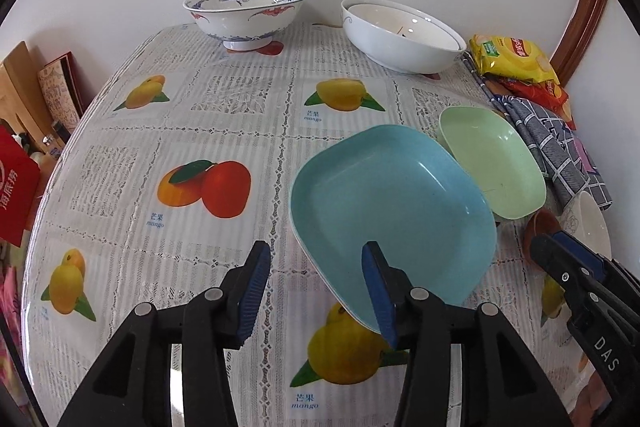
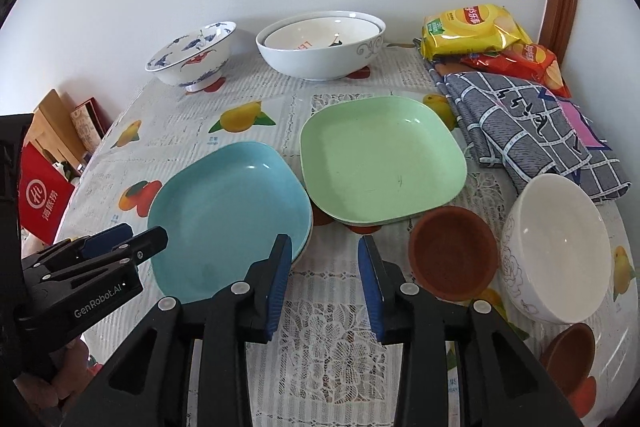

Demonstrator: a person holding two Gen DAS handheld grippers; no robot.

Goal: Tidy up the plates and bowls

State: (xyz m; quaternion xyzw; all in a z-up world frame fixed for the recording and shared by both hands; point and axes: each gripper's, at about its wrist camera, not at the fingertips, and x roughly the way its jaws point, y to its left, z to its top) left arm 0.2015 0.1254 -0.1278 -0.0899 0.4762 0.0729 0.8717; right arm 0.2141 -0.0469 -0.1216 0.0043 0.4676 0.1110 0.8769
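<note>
A blue plate (image 2: 228, 215) lies flat near the table's (image 1: 224, 131) middle, its far corner just beside or touching a green plate (image 2: 380, 159). The left gripper (image 1: 316, 291) straddles its near rim, jaws released, nothing pinched. The right gripper (image 2: 325, 281) hovers off its near right corner, jaws parted and empty. Left of the blue plate the cloth is bare to the edge. A brown dish (image 2: 452, 251) and white bowl (image 2: 556, 247) crowd its right; further bowls stand beyond it by the wall.
</note>
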